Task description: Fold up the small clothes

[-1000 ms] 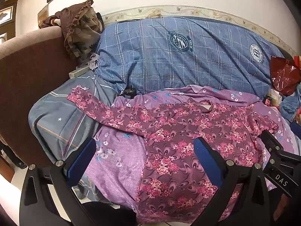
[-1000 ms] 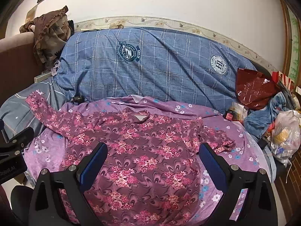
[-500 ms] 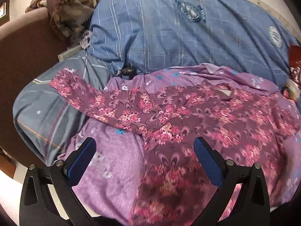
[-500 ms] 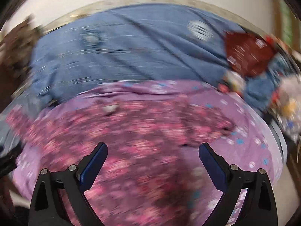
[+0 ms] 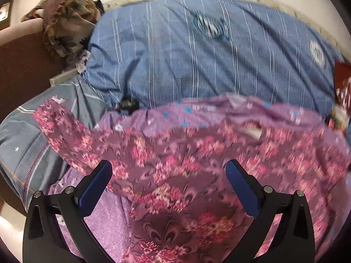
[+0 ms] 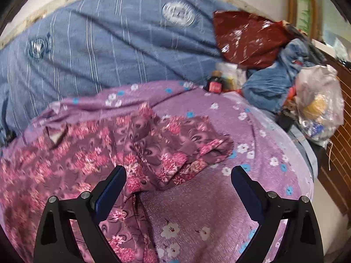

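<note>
Folding not begun, by look of it: floral top (image 5: 175, 164) lies spread flat on purple bedsheet (image 6: 219, 208), body unfolded. One sleeve (image 5: 57, 127) stretches out over grey pillow (image 5: 24, 144); other sleeve (image 6: 186, 140) lies crumpled beside body. Sleeves and body folds all left to do.

Left gripper (image 5: 169, 182) hovers low over top's sleeve-side shoulder, fingers wide apart, holding nothing. Right gripper (image 6: 178, 186) hangs above crumpled sleeve, fingers equally spread, empty. Both views blurred.

Right gripper (image 6: 177, 182): jaws wide apart, lower frame. Floral shirt (image 6: 72, 153) lies left of centre on purple sheet (image 6: 219, 208); its crumpled sleeve (image 6: 186, 144) sits mid-frame. Blue blanket (image 6: 105, 48) occupies upper left.
</note>
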The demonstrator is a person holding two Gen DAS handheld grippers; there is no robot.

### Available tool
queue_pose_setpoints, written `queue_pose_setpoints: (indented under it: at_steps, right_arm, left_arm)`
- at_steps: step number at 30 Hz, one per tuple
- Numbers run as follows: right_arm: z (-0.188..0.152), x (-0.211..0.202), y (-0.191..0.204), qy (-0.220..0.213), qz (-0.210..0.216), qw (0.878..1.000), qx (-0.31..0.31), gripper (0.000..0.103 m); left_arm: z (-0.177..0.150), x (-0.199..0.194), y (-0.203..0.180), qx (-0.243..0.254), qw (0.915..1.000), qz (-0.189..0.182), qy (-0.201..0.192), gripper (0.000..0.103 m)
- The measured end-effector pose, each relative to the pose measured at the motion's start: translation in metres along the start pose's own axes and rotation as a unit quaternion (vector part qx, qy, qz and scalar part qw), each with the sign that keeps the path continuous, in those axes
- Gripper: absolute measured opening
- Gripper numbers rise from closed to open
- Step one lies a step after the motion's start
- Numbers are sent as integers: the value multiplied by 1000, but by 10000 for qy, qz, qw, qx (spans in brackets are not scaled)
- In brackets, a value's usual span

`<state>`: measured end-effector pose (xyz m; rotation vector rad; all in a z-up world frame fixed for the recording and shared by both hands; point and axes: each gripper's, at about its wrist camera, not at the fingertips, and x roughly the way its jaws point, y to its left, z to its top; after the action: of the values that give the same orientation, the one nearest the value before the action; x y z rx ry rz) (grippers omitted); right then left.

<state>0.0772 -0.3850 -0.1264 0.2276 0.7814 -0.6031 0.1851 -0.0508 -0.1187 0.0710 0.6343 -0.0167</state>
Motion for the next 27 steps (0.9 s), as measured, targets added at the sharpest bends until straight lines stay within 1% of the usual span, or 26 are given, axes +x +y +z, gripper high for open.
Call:
queue_pose_setpoints:
  at_steps: [2, 5, 7, 9, 11, 16, 21, 27]
  right_arm:
    - [3, 15, -5, 112, 98, 9998, 119, 88]
    - [6, 40, -15, 390, 381, 9980, 313, 83]
    - [6, 49, -15, 466, 317, 9979, 333, 82]
    - [4, 50, -8, 444, 36, 9990, 102, 82]
    - [2, 48, 1, 386, -184, 9990, -141, 82]
    - [-1, 30, 21, 76, -355, 9980, -526, 83]
    - [-6, 6, 44, -182, -91, 9966, -801, 83]
    - [-17, -25, 85, -531, 176, 9898, -1310, 84]
  left_arm:
    - [-6, 13, -1, 65, 9998, 5, 194, 103]
    - [-10, 20, -2, 172, 9996, 144, 158, 103]
    - [-10, 22, -3, 262, 9994, 216, 119, 103]
    - [-9, 21, -5, 256, 9995, 156, 105, 103]
    - [-8, 18, -8, 259, 9996, 103, 55, 103]
    - [-8, 14, -25, 400, 9992, -32, -26, 103]
    - [-7, 8, -41, 465, 9987, -208, -67, 103]
    - [-6, 1, -56, 456, 9980, -414, -123, 103]
